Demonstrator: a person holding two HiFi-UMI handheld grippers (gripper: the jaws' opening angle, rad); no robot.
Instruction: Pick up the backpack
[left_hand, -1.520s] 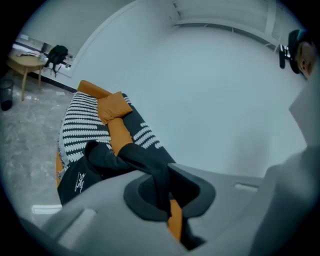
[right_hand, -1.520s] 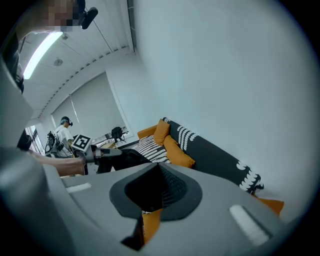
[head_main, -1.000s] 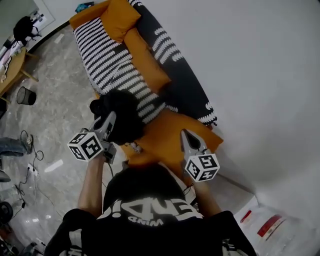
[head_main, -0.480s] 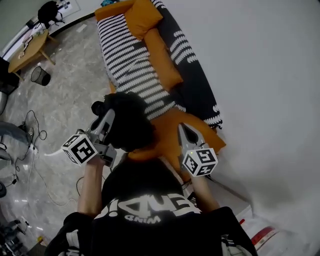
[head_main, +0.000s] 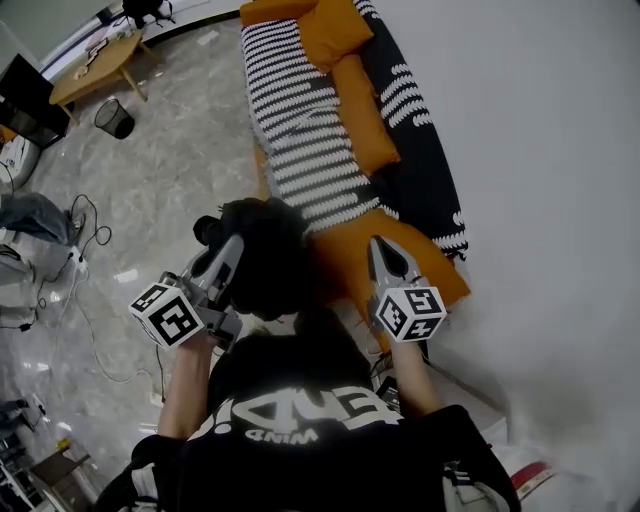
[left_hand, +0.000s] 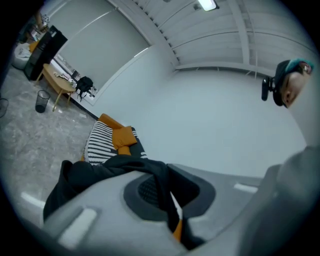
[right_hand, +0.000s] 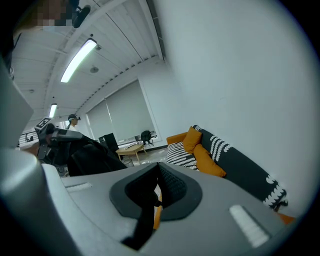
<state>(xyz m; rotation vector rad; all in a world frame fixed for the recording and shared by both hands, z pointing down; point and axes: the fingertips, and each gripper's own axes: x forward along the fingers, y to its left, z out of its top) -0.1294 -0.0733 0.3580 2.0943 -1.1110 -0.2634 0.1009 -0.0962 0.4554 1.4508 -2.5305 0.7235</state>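
The backpack (head_main: 264, 265), a black and slumped bundle, is now carried clear of the sofa (head_main: 310, 150), where a second ago it was still resting against the sofa's striped front edge. It is seen hanging just off that front edge, above the floor (head_main: 150, 200) beside the sofa, and it has been drawn nearer to the person's chest. The left claw (head_main: 233, 247) is clamped shut on a fold of the backpack's black fabric, which is shown in the left gripper view draped over one jaw and pinched between the pads. The right claw (head_main: 379, 246) is closed as well, but nothing is seen to be gripped in it; it is held over the orange seat cushion (head_main: 425, 268) at the near end of the sofa, apart from the backpack. From this it is judged that the lift itself has been achieved and that the whole load is borne by one pinch of loose cloth. A slip of that fabric is the main risk, so a steady hold is called for.
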